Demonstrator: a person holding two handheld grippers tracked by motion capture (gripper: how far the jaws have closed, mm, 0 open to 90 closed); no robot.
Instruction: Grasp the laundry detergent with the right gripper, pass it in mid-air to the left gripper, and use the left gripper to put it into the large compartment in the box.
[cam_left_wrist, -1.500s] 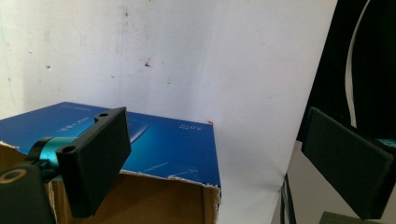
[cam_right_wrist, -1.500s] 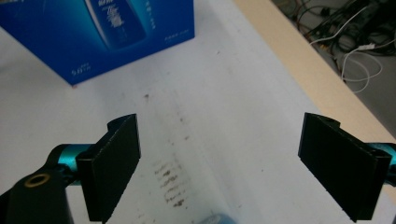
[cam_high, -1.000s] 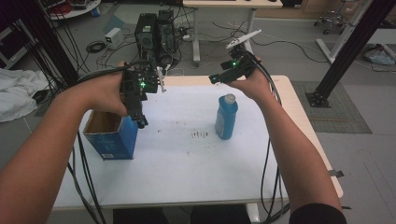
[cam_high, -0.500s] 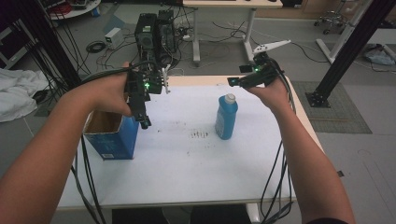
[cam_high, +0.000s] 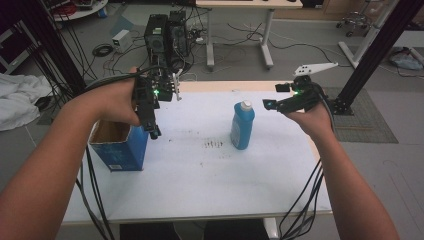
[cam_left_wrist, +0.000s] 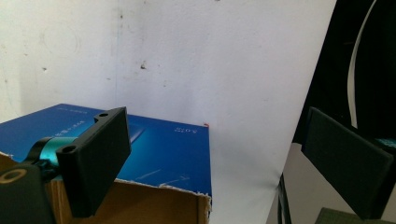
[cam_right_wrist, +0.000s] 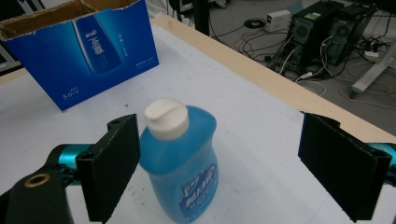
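Note:
A blue bottle (cam_high: 242, 126) with a white cap stands upright in the middle of the white table (cam_high: 200, 185). An open blue cardboard box (cam_high: 119, 145) stands at the table's left. My left gripper (cam_high: 150, 125) hangs open, pointing down, over the box's right edge. In the left gripper view the box (cam_left_wrist: 154, 149) lies under the open left gripper (cam_left_wrist: 215, 135). My right gripper (cam_high: 275, 96) is open, just right of the bottle and above cap height. In the right gripper view the bottle (cam_right_wrist: 184, 172) stands between the wide jaws of the right gripper (cam_right_wrist: 217, 126), closer to the left one, touching neither.
Dark smudges (cam_high: 215, 145) mark the table left of the bottle. Computer towers (cam_high: 165, 32) and loose cables sit on the floor beyond the far edge. A black frame post (cam_high: 372, 55) rises at the right. Cables (cam_high: 300, 210) trail off the table's front right.
My right gripper has drawn back to the right, from above the bottle's cap to beside it. The left gripper has hardly moved over the box.

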